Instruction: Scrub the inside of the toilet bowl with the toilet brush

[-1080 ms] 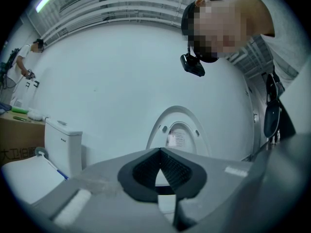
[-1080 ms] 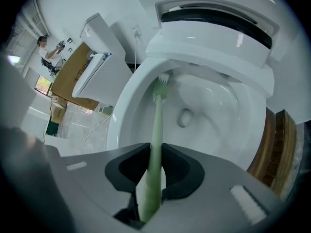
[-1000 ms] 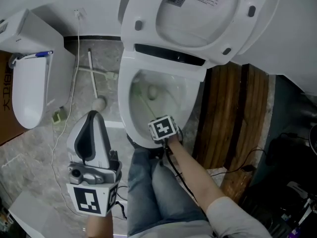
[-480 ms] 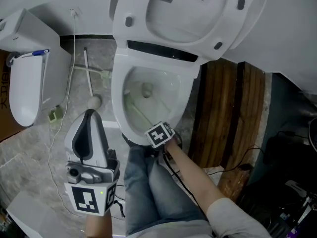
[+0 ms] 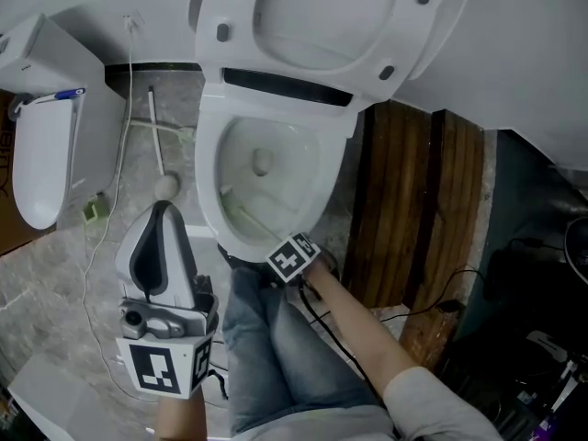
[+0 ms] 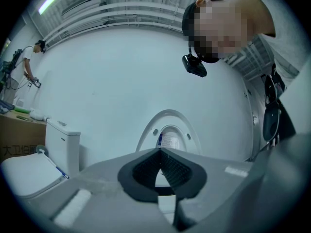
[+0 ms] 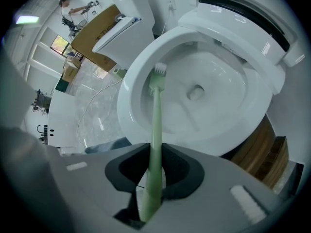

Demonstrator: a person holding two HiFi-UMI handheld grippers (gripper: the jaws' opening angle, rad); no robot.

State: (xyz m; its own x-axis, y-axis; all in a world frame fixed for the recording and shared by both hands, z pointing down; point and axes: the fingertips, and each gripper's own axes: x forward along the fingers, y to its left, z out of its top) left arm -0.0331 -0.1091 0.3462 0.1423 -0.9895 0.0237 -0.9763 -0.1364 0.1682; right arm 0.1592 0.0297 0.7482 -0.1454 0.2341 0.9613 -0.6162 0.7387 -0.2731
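1. Floor point(image 5: 55, 265): grey marbled stone. The open strip runs left of the bowl, between the two toilets.
2. Raised seat and lid point(image 5: 367, 35): tilted back over the far rim, leaving the bowl mouth fully open.
3. Toilet bowl point(image 5: 204, 173): white and oval. Its near rim sits just beside the person's knees, and its right rim runs along the wooden boards.
4. Second toilet point(image 5: 41, 163): lid closed, at the far left and well apart from the bowl.
5. Wooden boards point(image 5: 404, 209): dark planks that bound the bowl's right side.
6. Legs point(image 5: 276, 356): in jeans, directly below the near rim.
7. Left gripper point(image 5: 163, 211): held low over the floor strip, left of the legs and apart from the bowl. Its jaw tips are together with nothing between them, and it points toward the raised lid.
8. Right gripper point(image 7: 154, 152): at the near rim, with the jaws clamped on the brush handle.
9. Toilet brush point(image 5: 248, 217): pale green handle. It runs straight ahead from the right gripper's jaws, over the near rim and down into the bowl. The bristle head sits at the left inner wall, below the rim and left of the drain hole point(image 5: 262, 162).
10. White rod point(image 5: 156, 141): lies on the floor strip and has a round end.
11. Cord point(image 5: 119, 154): thin and white, trailing across the same strip.
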